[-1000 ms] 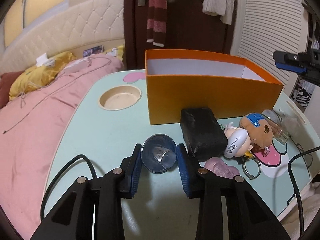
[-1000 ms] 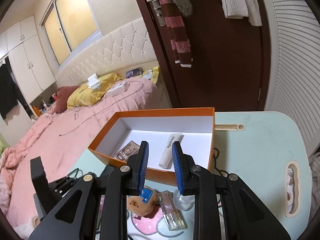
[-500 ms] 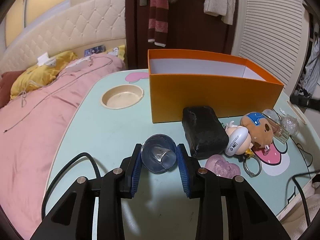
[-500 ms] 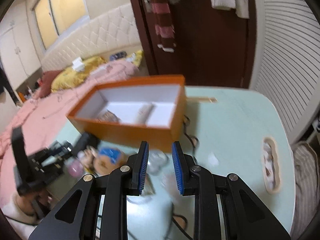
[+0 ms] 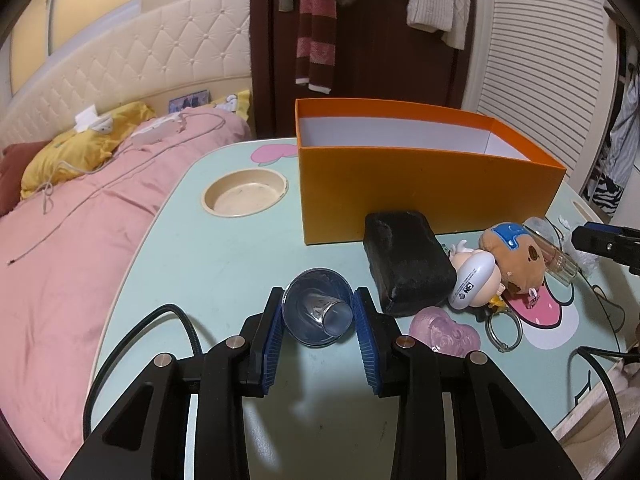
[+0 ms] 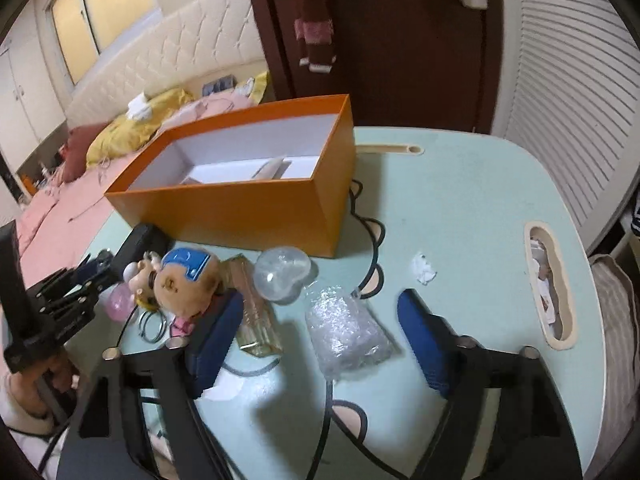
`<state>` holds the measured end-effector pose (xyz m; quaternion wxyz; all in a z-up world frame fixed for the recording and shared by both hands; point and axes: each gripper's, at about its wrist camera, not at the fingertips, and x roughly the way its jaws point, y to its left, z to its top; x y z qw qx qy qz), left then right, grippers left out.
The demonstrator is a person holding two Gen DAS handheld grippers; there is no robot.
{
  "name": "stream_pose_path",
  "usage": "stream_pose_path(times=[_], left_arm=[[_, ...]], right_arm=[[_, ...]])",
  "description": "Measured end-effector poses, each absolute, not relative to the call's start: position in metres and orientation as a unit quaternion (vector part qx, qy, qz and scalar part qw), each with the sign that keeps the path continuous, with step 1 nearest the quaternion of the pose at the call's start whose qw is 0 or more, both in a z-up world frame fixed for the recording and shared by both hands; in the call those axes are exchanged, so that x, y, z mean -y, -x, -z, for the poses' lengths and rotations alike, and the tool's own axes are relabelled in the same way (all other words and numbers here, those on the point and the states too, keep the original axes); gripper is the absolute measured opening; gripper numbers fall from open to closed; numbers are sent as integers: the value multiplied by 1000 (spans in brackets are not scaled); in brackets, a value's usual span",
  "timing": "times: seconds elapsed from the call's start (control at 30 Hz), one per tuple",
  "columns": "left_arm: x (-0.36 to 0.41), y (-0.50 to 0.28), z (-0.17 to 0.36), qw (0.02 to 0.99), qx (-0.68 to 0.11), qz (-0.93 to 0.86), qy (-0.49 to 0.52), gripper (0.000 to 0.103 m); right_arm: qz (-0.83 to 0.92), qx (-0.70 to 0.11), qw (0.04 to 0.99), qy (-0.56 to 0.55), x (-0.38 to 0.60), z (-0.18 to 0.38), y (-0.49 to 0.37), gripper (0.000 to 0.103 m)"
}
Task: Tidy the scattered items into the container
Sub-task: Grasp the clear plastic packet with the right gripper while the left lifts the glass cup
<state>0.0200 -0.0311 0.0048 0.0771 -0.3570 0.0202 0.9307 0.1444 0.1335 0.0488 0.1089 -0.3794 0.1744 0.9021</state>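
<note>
My left gripper (image 5: 318,316) is shut on a clear blue plastic cup (image 5: 318,312), held just above the mint table. The orange box (image 5: 424,184) stands behind it; in the right wrist view the orange box (image 6: 256,208) holds a white tube. My right gripper (image 6: 320,340) is open wide around a crumpled clear plastic bag (image 6: 346,330) on the table. Beside it lie a glass bottle (image 6: 254,308), a clear heart-shaped case (image 6: 282,274) and a brown plush toy (image 6: 186,282). A black block (image 5: 406,262), a small figurine (image 5: 474,278) and a pink heart (image 5: 444,330) lie to the right of the cup.
A recessed beige cup holder (image 5: 245,197) sits at the table's far left. A key ring (image 5: 504,330) lies by the pink heart. A slot (image 6: 550,284) is cut near the table's right edge, with a paper scrap (image 6: 424,270) nearby. A pink bed (image 5: 72,200) lies left.
My right gripper has dropped from above the box to the table and opened wide around the plastic bag. My left gripper still holds the cup, barely moved.
</note>
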Motion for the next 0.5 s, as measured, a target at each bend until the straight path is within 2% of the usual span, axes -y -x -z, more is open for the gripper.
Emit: stream_pose_path(times=[0.17,0.2,0.23,0.27,0.3,0.33,0.5], left_arm=[[33,-21,-5,79,-20,-931,357,32],[34,-21,-5,79,-20,-931,357,32],[34,-21,-5,79,-20,-931,357,32],[34,-21,-5,79,-20,-931,357,32],[35,-22,-5,80,-20,-931,357,32],[35,-22,-5,80,-20,-931,357,32],[38,-23,-6,81,-19,-931,356,32]], right_arm=[[-894,-194,117,385,-140,-37,-146,79],[-895,-196,121,383,-142,-37,-148,72],[-895,-191,127,383,-142,-37,-148,58],[-895,-185,130,385,-142,-37,-148,52],[-895,-180,131,386,-142,-37,-148,36],[-896,-180,130,385,-142,-37,-148,32],[-899,-175,124,381,-138,-38,-149,31]])
